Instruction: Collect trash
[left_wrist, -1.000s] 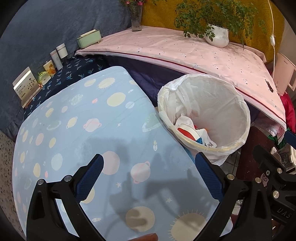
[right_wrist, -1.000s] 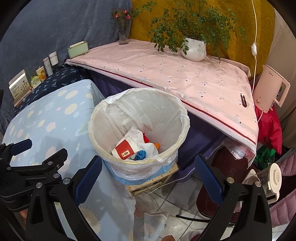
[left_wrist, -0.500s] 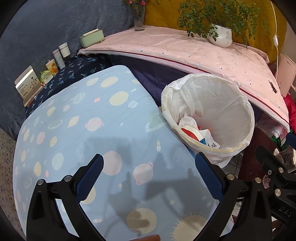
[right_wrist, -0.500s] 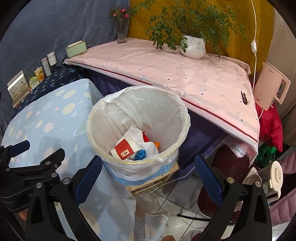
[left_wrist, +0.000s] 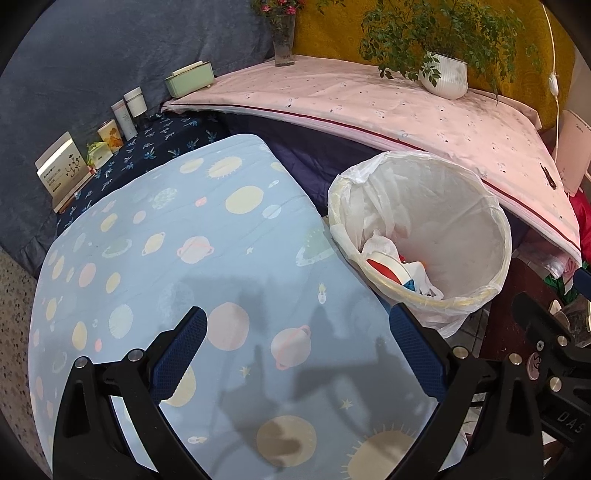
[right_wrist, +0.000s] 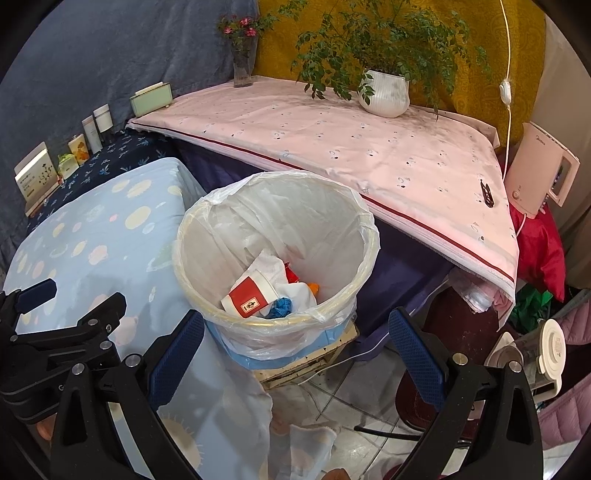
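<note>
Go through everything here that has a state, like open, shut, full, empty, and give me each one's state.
Left gripper: open, holding nothing.
Right gripper: open, holding nothing.
Trash bin: upright, lined with a white bag, trash only at the bottom.
Red paper cup: lying on its side in the bin.
Green box: lid shut.

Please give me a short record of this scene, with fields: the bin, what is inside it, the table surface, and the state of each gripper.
bin: white-lined trash bin, upright, beside the table
contents: red and white paper cup, crumpled white paper, blue scrap, orange bit
table: blue planet-print cloth, no trash visible on it
left gripper: open, empty, over the cloth
right gripper: open, empty, in front of the bin
</note>
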